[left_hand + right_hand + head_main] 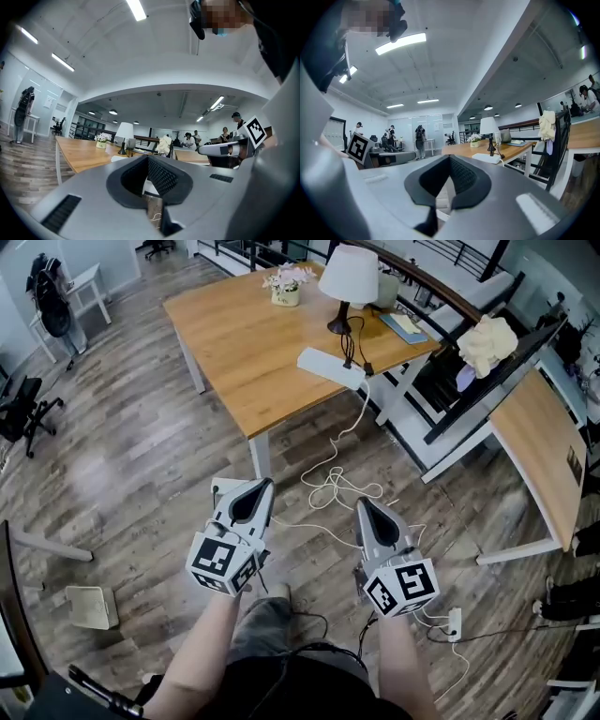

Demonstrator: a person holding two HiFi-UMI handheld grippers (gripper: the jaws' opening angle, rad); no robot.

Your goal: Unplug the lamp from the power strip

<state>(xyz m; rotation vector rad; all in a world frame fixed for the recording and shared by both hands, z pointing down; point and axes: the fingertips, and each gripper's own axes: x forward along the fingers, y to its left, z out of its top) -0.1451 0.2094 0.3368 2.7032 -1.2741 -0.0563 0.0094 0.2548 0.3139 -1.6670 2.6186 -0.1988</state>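
Observation:
A white-shaded lamp (349, 282) on a black base stands at the far right of a wooden table (244, 343). Its black cord runs to a plug (349, 360) seated in the white power strip (330, 367) at the table's near right edge. My left gripper (265, 484) and right gripper (360, 502) hang side by side over the floor, well short of the table, both shut and empty. In the left gripper view my left gripper (147, 159) points at the lamp (124, 133). In the right gripper view my right gripper (450, 159) faces the lamp (489, 127) and power strip (487, 158).
A white cable (333, 486) drops from the strip and coils on the wood floor in front of the grippers. A flower pot (286, 287) sits on the table. A black rack with a cloth (487, 343) and a second table (544, 446) stand to the right.

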